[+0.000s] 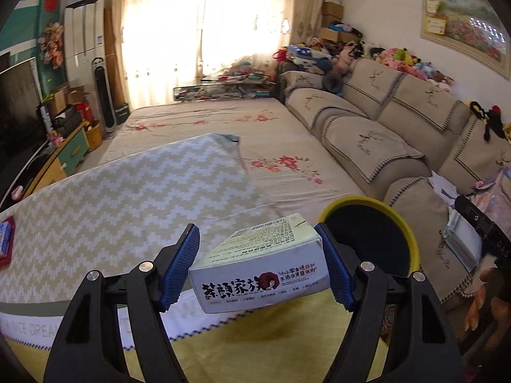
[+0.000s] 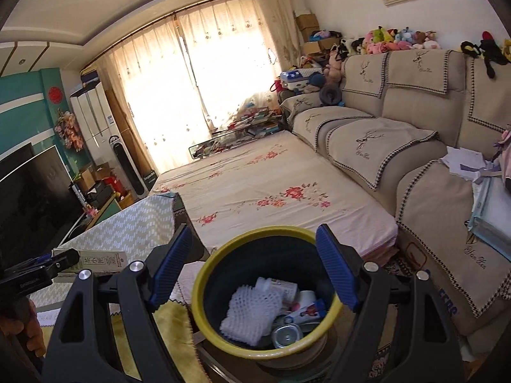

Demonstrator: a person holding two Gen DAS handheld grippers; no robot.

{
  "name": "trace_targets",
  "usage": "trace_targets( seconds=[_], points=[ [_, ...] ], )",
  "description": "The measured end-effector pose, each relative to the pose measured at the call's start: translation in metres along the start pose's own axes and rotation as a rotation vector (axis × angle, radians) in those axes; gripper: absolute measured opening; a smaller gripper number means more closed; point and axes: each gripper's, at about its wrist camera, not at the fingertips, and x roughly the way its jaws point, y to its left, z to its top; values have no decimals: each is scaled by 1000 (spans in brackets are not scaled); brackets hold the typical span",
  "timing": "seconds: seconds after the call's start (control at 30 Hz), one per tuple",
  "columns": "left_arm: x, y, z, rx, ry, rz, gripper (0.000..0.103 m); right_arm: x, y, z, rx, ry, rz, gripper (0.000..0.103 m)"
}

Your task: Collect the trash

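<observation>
Left wrist view, step: I am carrying a snack carton (image 1: 260,266) toward the bin (image 1: 400,223), whose yellow rim shows at lower right of the frame, just past the carton.
Left wrist view, claw: the left gripper (image 1: 257,271) stands part open; the right pad touches the carton's end, while the left pad looks slightly clear of it. The carton sits tilted between them, so I judge the hold loose.
Left wrist view, pose: it points down over the zigzag-patterned mattress (image 1: 121,198), angled toward the bin.
Left wrist view, next move: I would swing the carton over the bin's mouth, then let go.
Right wrist view, step: the bin (image 2: 204,274) sits at lower centre, already holding a white foam net (image 2: 252,312), a can (image 2: 286,335) and wrappers.
Right wrist view, claw: the right gripper (image 2: 255,274) is wide open with nothing in it, its pads framing the bin.
Right wrist view, pose: it tilts gently downward above the bin; the left gripper (image 2: 41,271) with its carton (image 2: 102,260) enters at the left edge.
</observation>
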Motion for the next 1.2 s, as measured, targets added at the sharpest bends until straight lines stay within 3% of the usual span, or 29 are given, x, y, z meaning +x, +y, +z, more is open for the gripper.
trace_targets(
  seconds=[0.2,0.43,0.53,0.63,0.73,0.87,0.93,1.03,1.2],
  points=[
    [20,-90,13,118,17,-92,73,-26,-38,6,43,-50,-48,75],
    [66,-159,17,187,72,-146,74,-26,-61,5,73,-39,-74,75],
    [99,-168,15,200,87,-124,88,-22,-60,3,75,-27,-67,75],
    [98,-151,12,122,93,-150,88,-22,-52,0,62,-23,-58,75],
    [65,-117,8,104,33,-123,88,-18,-42,-2,50,-3,-24,75],
    [-3,-72,-4,71,-91,-28,98,-15,-14,-9,-7,33,36,75],
    [-35,-48,-14,39,-129,22,98,-14,3,-14,-43,53,69,75],
    [-74,-11,-33,-23,-135,87,98,-16,29,-22,-98,79,110,76],
    [-126,37,-80,-94,-149,217,98,-33,71,-35,-194,90,160,87]
  ],
)
